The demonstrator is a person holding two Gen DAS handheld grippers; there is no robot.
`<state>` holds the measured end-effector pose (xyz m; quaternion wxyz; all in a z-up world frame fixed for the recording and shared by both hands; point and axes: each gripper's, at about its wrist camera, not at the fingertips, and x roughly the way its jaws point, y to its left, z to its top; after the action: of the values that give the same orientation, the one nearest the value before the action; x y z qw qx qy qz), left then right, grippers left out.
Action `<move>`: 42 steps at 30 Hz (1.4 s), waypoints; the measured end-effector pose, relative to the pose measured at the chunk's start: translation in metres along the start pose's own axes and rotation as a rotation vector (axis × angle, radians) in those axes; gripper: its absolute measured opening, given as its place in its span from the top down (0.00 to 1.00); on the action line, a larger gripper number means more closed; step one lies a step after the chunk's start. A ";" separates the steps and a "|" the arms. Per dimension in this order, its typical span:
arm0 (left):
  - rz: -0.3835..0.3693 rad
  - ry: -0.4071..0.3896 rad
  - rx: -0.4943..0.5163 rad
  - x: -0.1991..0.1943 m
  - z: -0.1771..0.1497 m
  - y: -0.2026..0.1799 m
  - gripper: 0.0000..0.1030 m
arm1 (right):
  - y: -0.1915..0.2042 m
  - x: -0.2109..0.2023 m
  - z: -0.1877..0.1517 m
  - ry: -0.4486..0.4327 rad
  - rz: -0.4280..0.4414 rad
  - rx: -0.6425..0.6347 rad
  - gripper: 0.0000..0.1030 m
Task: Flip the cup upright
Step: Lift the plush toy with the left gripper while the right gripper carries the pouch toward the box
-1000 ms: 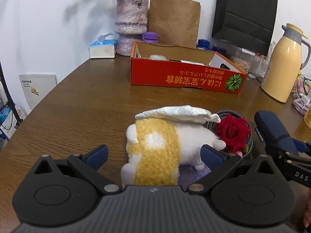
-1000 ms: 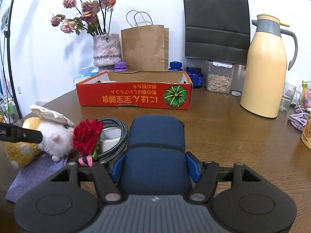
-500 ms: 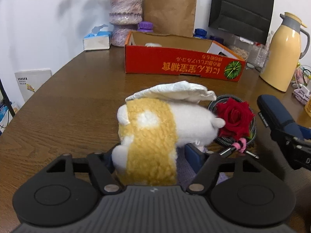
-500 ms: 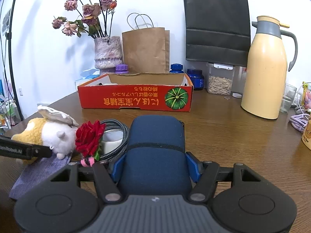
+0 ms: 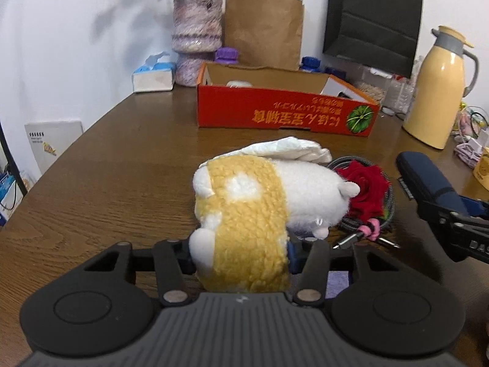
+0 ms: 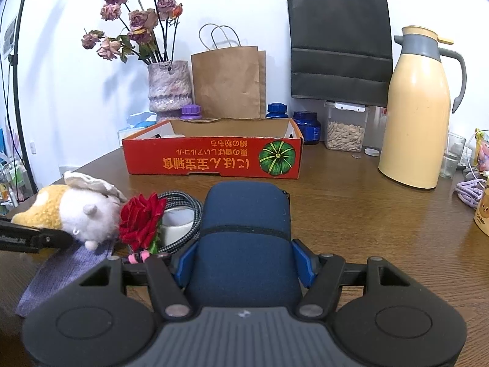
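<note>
A white cup [image 6: 175, 224] sits inside a coil of braided cable [image 6: 186, 202], partly hidden by a red rose [image 6: 140, 220]; how it stands is unclear. In the left wrist view the cup is hidden behind the plush. My left gripper [image 5: 241, 250] is shut on a yellow-and-white plush toy [image 5: 244, 208], which lies on a purple cloth [image 6: 67, 269] left of the rose. My right gripper [image 6: 244, 263] is shut on a dark blue case [image 6: 244, 223], just right of the cable coil. That case also shows in the left wrist view [image 5: 428, 180].
A red cardboard box [image 6: 214, 159] stands behind the cup. A yellow thermos [image 6: 415, 116] and a glass [image 6: 452, 156] are at the back right. A vase of dried flowers [image 6: 169, 87], paper bags [image 6: 229, 82] and a tissue box [image 5: 152, 75] line the wall.
My left gripper, open a second ago, moved forward and closed on the plush toy's rear. The right gripper kept its hold on the blue case and barely moved.
</note>
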<state>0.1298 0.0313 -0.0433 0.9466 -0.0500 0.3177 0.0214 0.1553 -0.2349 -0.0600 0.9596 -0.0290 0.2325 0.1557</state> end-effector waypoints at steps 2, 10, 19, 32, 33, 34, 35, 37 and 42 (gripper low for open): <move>-0.010 -0.015 0.006 -0.007 0.001 -0.002 0.51 | 0.000 -0.001 0.000 -0.005 -0.001 0.001 0.38; -0.052 -0.071 0.017 -0.034 0.008 -0.006 0.51 | 0.002 -0.006 0.001 -0.033 0.005 0.012 0.38; -0.072 -0.131 0.015 -0.054 0.017 -0.009 0.51 | 0.000 -0.017 0.009 -0.069 0.002 0.039 0.38; -0.080 -0.168 0.014 -0.048 0.048 -0.012 0.51 | 0.001 -0.017 0.037 -0.122 -0.002 0.070 0.38; -0.083 -0.170 0.013 -0.046 0.051 -0.012 0.51 | 0.001 -0.015 0.040 -0.127 -0.002 0.071 0.38; -0.084 -0.172 0.012 -0.044 0.054 -0.013 0.51 | 0.001 -0.015 0.043 -0.131 -0.002 0.072 0.38; -0.084 -0.175 0.011 -0.043 0.057 -0.014 0.51 | 0.002 -0.013 0.047 -0.133 -0.001 0.075 0.38; -0.084 -0.176 0.006 -0.039 0.064 -0.014 0.51 | 0.002 -0.010 0.052 -0.138 -0.001 0.077 0.38; -0.074 -0.184 -0.006 -0.030 0.078 -0.016 0.51 | 0.006 -0.003 0.065 -0.156 -0.001 0.074 0.38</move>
<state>0.1539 0.0234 0.0385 0.9717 -0.0625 0.2275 -0.0081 0.1793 -0.2213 -0.0004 0.9753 0.0188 0.1626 0.1483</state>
